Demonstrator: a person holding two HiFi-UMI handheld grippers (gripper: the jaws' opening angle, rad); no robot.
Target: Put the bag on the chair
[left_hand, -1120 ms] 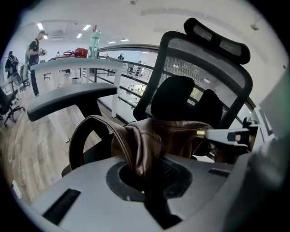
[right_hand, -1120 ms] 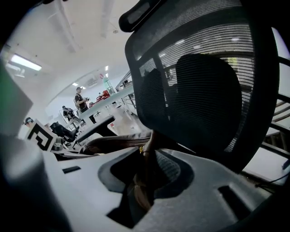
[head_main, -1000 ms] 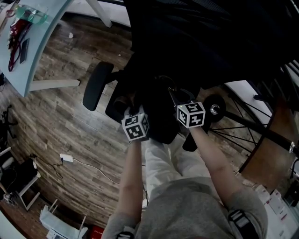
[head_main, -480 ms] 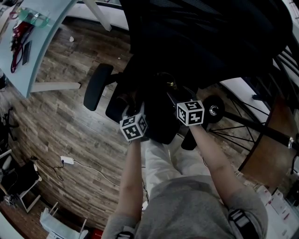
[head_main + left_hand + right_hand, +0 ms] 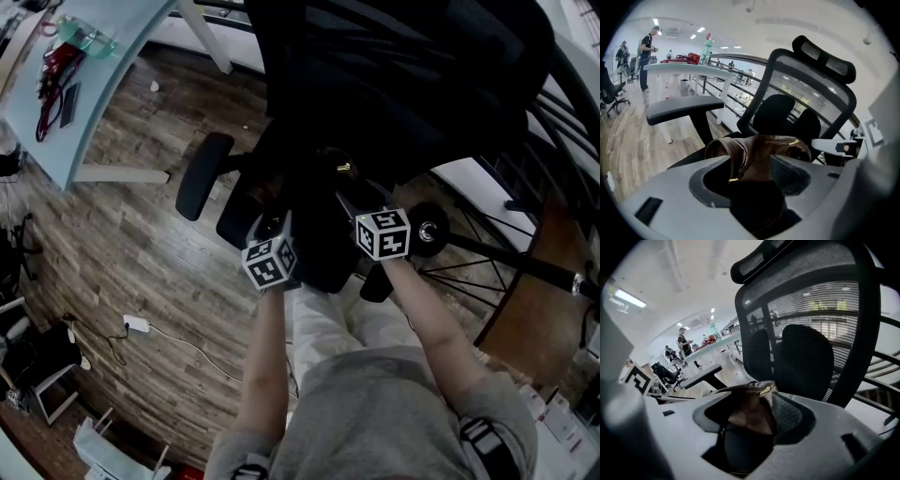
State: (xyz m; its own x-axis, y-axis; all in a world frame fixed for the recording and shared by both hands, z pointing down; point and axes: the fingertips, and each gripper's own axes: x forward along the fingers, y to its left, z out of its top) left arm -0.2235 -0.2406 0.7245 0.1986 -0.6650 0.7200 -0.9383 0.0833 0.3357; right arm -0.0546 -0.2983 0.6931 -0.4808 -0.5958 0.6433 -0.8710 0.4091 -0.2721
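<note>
A brown leather bag (image 5: 764,147) is seen on the seat of a black mesh chair (image 5: 809,89), just in front of the backrest, with an armrest (image 5: 684,108) to its left. The left gripper (image 5: 750,173) and the right gripper (image 5: 750,420) are held at the near side of the bag. Both sets of jaws have just been opening and now stand wide apart. The bag shows between each pair, but no pad presses on it.

The bag appears to be set down, so the step in hand is judged to be the release. For this to be done well, the jaws should be kept wide and drawn straight back toward the person. The strap and gold zip pull should be cleared, so the bag is not dragged off the seat.
</note>
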